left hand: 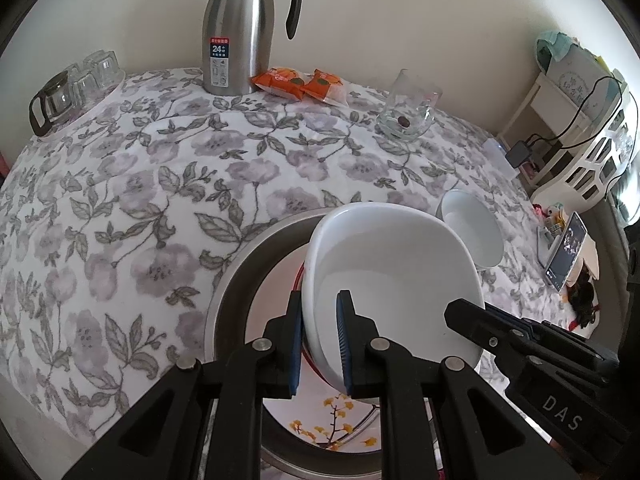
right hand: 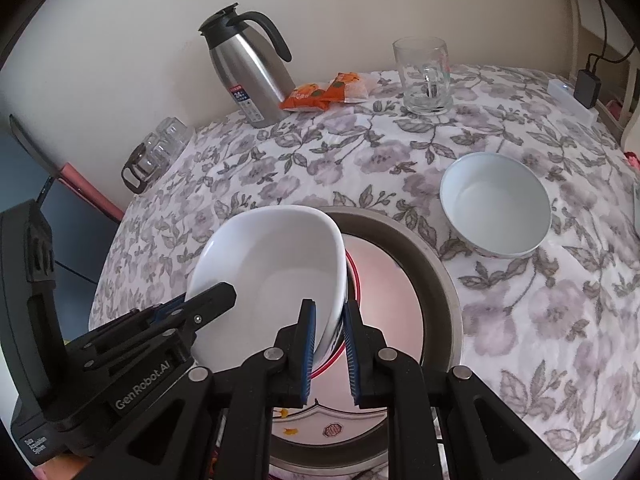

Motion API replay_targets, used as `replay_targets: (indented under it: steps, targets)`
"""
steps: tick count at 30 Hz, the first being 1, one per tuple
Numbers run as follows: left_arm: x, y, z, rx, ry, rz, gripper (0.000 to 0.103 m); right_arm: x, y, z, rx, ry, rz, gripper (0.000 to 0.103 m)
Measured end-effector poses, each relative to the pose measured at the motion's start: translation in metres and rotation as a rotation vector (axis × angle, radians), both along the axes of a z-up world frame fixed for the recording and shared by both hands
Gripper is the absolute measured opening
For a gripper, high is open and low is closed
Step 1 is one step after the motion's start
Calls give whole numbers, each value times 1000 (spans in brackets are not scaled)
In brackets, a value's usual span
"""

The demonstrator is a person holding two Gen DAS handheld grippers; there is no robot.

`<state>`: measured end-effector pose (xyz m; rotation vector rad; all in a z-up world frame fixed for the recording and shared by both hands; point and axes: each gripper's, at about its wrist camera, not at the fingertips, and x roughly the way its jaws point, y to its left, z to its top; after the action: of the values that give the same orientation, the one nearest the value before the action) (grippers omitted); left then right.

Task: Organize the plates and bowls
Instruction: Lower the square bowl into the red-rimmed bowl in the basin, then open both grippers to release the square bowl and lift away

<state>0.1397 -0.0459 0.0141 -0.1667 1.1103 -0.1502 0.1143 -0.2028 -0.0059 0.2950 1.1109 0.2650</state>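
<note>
The left gripper (left hand: pixel 320 344) pinches the near-left rim of a white squarish bowl (left hand: pixel 392 272), one blue pad inside the wall and one outside, the jaws only as far apart as the wall is thick. The right gripper (right hand: pixel 330 344) does the same on the opposite rim, its pads pressed to either side of the wall, so the bowl (right hand: pixel 272 276) is carried between the two claws, tipped slightly, with each claw showing at the edge of the other's view. It hangs over the left part of a wide metal basin (right hand: pixel 440 280) that holds a plate with a red rim and yellow flower print (right hand: pixel 384 292); whether the bowl's base already touches the plate cannot be told. The step in hand looks like stacking this bowl onto the plate in the basin. The next move calls for levelling it, bringing it toward the centre, lowering both sides evenly, and only then spreading the jaws. To the far right, well apart on the floral tablecloth (right hand: pixel 520 320), a round white bowl (right hand: pixel 496 204) waits, probably the next piece. Farther back stand a steel thermos jug (left hand: pixel 236 36), orange snack packets (left hand: pixel 300 84) and a glass mug (right hand: pixel 426 76).
</note>
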Motion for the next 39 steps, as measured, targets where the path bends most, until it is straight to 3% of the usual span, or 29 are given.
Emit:
replay_targets:
  steps: [18,24,36,39]
  targets:
    - [-4,-1,2,25,-14,16,18,0,-1,-2,15,-17,23,18]
    - [-6,1,9,16,-40,25,25,0,-1,-1,6,-21,29,18]
    - [-11,9,25,3,-105,74,26,-1,-8,9,-14,-60,-5,18]
    - [-11,12,29,6,-122,89,35,-3,-12,14,-5,-83,-21,18]
